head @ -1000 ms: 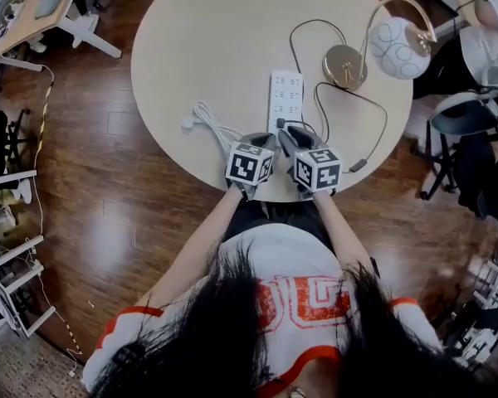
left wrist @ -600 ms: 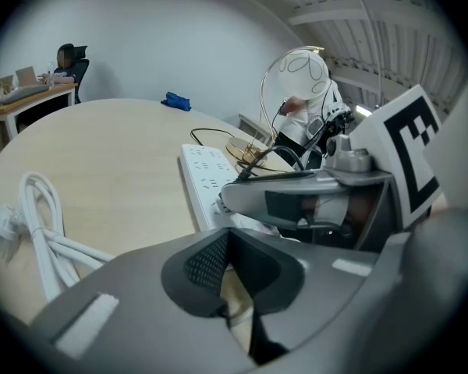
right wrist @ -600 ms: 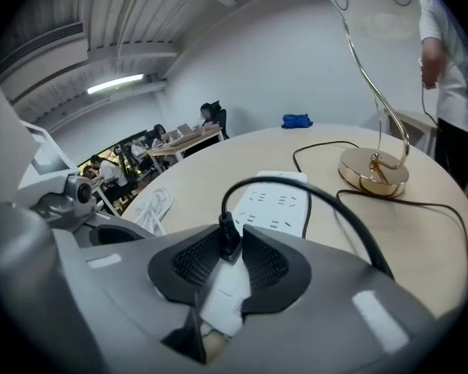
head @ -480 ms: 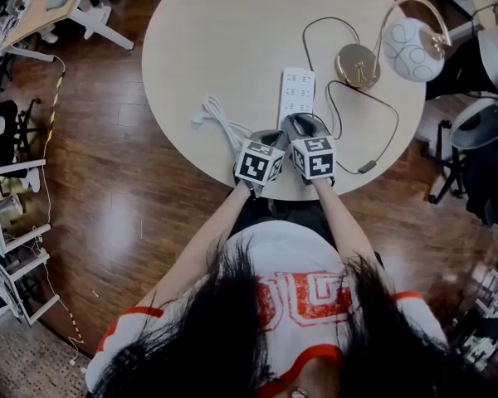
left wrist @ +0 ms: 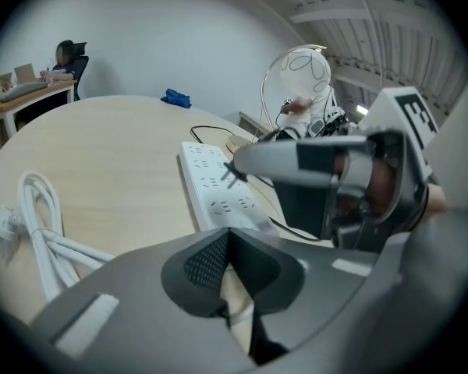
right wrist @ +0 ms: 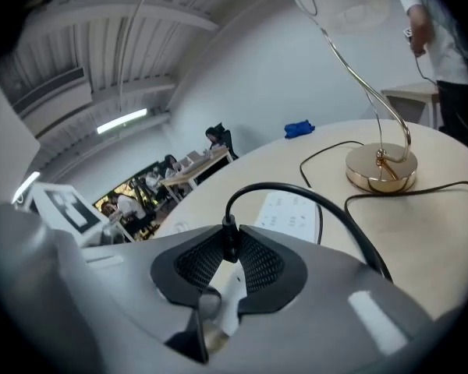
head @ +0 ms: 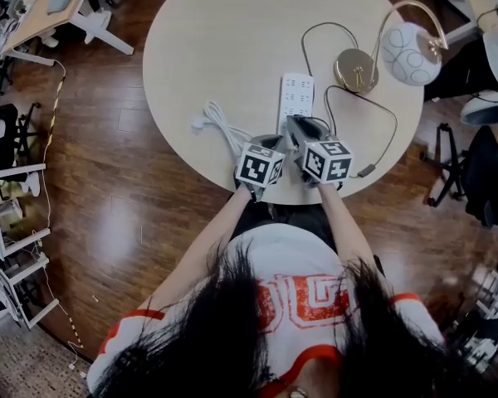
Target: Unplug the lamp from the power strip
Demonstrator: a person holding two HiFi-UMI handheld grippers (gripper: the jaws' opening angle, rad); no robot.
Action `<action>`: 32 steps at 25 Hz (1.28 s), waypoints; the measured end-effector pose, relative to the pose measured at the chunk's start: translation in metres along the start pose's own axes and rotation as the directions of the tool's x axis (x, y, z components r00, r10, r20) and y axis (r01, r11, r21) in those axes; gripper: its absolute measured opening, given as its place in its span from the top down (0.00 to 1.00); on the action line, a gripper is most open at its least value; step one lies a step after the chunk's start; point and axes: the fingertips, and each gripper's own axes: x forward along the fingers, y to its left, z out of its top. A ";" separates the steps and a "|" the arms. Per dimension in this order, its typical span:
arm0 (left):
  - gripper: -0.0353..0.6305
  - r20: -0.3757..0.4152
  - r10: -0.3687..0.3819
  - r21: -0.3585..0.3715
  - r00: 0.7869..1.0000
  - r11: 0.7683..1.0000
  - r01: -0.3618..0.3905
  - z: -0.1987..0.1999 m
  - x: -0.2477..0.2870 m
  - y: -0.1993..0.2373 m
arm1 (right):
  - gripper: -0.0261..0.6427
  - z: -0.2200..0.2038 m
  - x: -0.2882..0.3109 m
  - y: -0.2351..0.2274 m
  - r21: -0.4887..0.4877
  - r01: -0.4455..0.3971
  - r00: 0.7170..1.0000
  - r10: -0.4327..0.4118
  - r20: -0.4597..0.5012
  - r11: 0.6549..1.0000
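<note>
Lamp plug: pinches it at the right gripper's tip, jaws closing on its black body, just above the power strip near the table's front edge. Holds left gripper alongside, jaws together, empty.

- Round light-wood table, standing on a dark plank floor.
- White power strip, flat near the table's near edge, long axis pointing away from the person.
- Bundled white cable, just left of the strip.
- Lamp, its gold round base to the right of the strip.
- Black lamp cord, looping over the tabletop towards the near right rim.
- Small blue item at the far edge; its kind cannot be made out.
</note>
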 end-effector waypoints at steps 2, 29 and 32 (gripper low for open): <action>0.95 0.000 0.000 -0.002 1.000 1.000 0.000 0.001 0.000 0.001 | 0.87 0.025 -0.007 0.007 0.012 -0.024 0.998 0.024 0.054 1.000; 0.95 0.092 -0.032 -0.146 0.995 0.988 0.045 0.025 -0.041 0.005 | 0.63 -0.048 -0.054 -0.047 0.392 0.029 0.996 0.006 -0.087 0.920; 0.95 0.133 -0.028 -0.162 0.991 0.985 0.050 0.033 -0.053 0.007 | 0.62 -0.068 -0.065 -0.044 0.420 0.041 0.992 0.014 -0.126 0.907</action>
